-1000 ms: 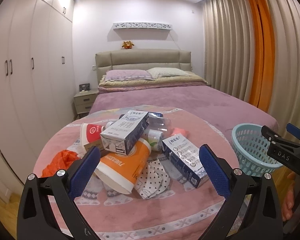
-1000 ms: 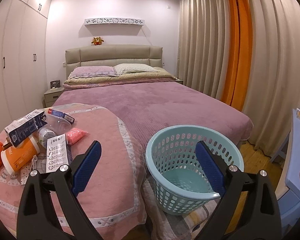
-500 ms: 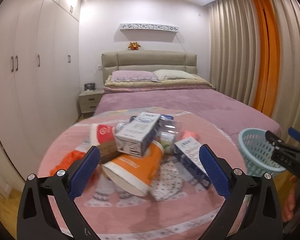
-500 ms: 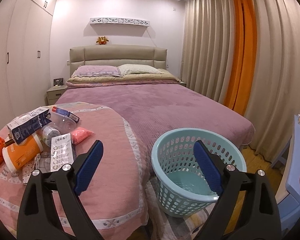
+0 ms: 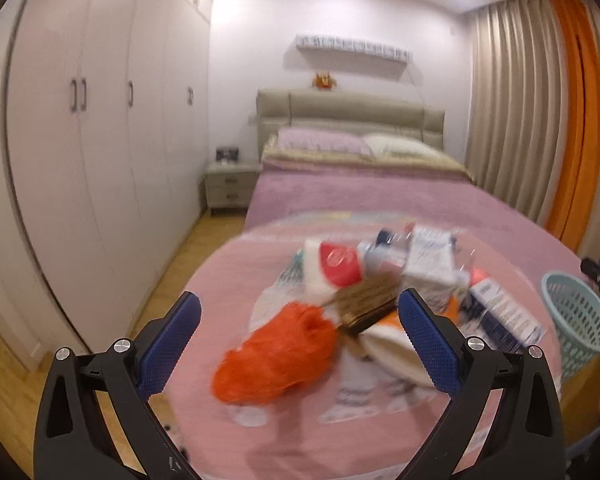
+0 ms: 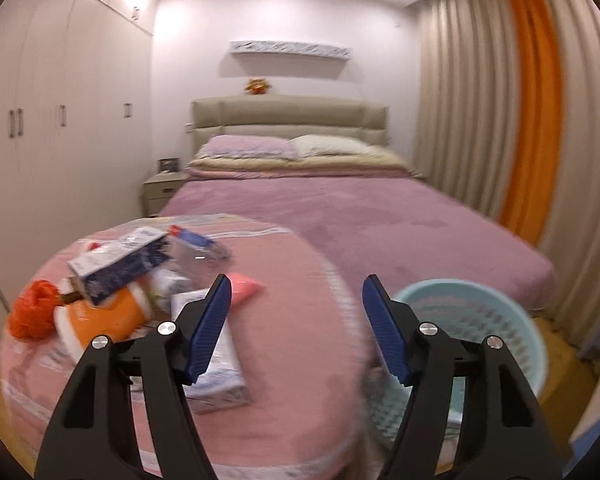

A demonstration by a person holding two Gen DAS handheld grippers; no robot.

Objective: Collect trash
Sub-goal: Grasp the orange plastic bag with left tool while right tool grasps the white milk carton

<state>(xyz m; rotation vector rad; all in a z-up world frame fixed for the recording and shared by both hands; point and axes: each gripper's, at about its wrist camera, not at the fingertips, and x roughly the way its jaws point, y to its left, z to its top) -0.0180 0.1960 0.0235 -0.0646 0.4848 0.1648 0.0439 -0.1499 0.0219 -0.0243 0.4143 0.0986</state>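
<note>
Both tongs, left (image 5: 300, 336) and right (image 6: 296, 320), are gaping wide, holding nothing; grabbing the heap (image 5: 380, 300) carelessly risks sliding boxes off the bed (image 6: 380, 216).

Left gripper (image 5: 299, 327), right gripper (image 6: 296, 307): black frames, blue textured pads, silver screws; skin perhaps at edge.

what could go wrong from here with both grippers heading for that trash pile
The trash lies heaped: the blue-and-white carton rests on the orange-and-white paper cup, so pulling one piece may tumble others across the pink blanket.

The open left gripper frames the crumpled orange plastic bag, which is soft and may slip from the pads.

The light-blue plastic basket sits beside the bed past the open right gripper, so a careless release could miss it.
</note>
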